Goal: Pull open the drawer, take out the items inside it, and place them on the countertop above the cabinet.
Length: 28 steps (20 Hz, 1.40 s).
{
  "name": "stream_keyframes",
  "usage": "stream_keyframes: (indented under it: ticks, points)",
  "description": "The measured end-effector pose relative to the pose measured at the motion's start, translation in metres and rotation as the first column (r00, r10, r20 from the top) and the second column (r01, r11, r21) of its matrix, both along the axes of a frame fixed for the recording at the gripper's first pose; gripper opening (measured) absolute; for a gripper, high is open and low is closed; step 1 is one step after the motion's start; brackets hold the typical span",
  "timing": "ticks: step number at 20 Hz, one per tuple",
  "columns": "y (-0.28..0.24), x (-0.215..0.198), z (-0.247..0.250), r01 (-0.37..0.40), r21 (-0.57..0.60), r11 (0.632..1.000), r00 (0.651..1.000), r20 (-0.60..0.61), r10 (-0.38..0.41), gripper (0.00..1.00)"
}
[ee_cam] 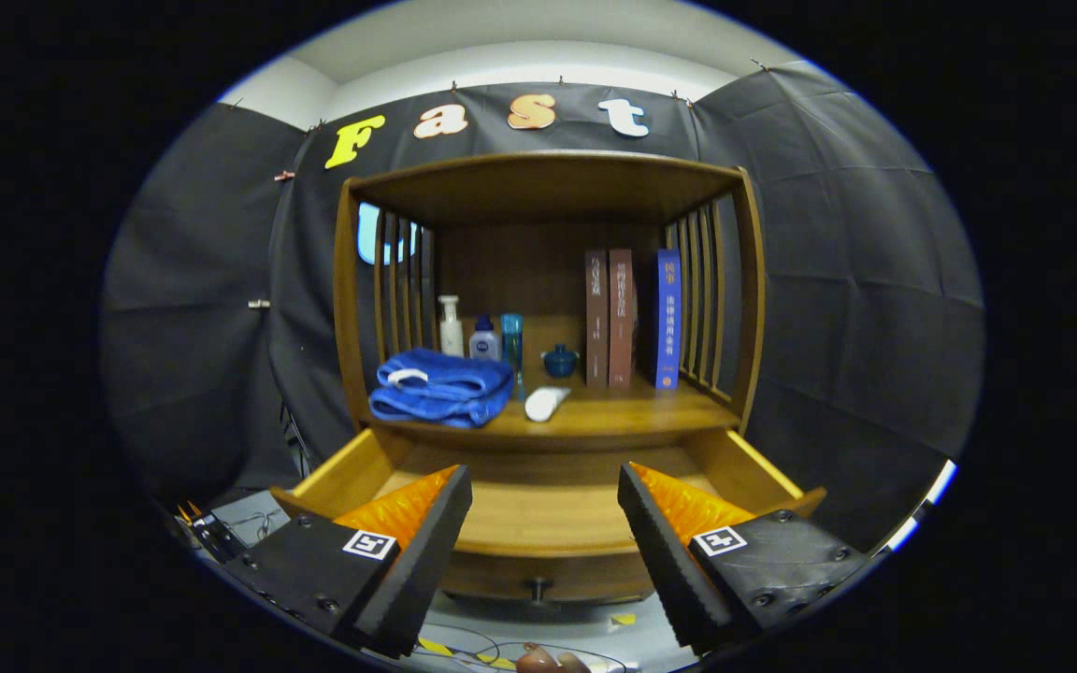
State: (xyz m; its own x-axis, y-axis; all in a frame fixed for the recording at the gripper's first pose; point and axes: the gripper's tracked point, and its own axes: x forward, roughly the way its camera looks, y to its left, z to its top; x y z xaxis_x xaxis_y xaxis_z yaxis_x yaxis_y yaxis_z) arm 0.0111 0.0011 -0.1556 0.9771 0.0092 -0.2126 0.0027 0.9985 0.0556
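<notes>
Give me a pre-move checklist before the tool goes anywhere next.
1. Drawer pulled open: ok, it stands out below the countertop.
2. Tool fingers open with nothing between them: ok.
3. Drawer contents: cannot tell; the floor that shows is bare wood, the fingers hide parts.
4. Towel on the countertop: ok, beside a white tube.
5. Free spot on the countertop: ok, bare wood in front of the books.
6. Drawer knob free: ok, below the fingers.

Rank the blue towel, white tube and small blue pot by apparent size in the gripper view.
1. Blue towel
2. White tube
3. Blue pot, though it sits farther back, so the last two are unsure.
</notes>
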Motion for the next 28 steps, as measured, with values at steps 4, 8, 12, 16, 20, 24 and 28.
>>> stream_keyframes:
  ticks: [4, 8, 12, 16, 20, 24, 28]
  points:
    - [0.004, -0.006, -0.06, -0.003, 0.041, 0.999, 0.998, -0.065, 0.006, 1.0]
    - [0.004, -0.001, -0.092, 0.004, 0.041, 0.999, 0.995, -0.096, 0.0, 1.0]
    - [0.003, 0.0, -0.097, 0.012, 0.044, 0.999, 0.995, -0.097, -0.008, 1.0]
    - [0.002, 0.003, -0.1, 0.025, 0.037, 0.999, 0.995, -0.099, -0.021, 0.99]
    - [0.003, 0.013, -0.098, 0.03, 0.045, 0.999, 0.995, -0.093, -0.026, 1.0]
    - [0.003, 0.048, -0.095, 0.034, 0.062, 0.997, 0.995, -0.092, -0.028, 1.0]
    - [0.003, 0.091, -0.098, 0.037, 0.068, 0.997, 0.996, -0.085, -0.031, 1.0]
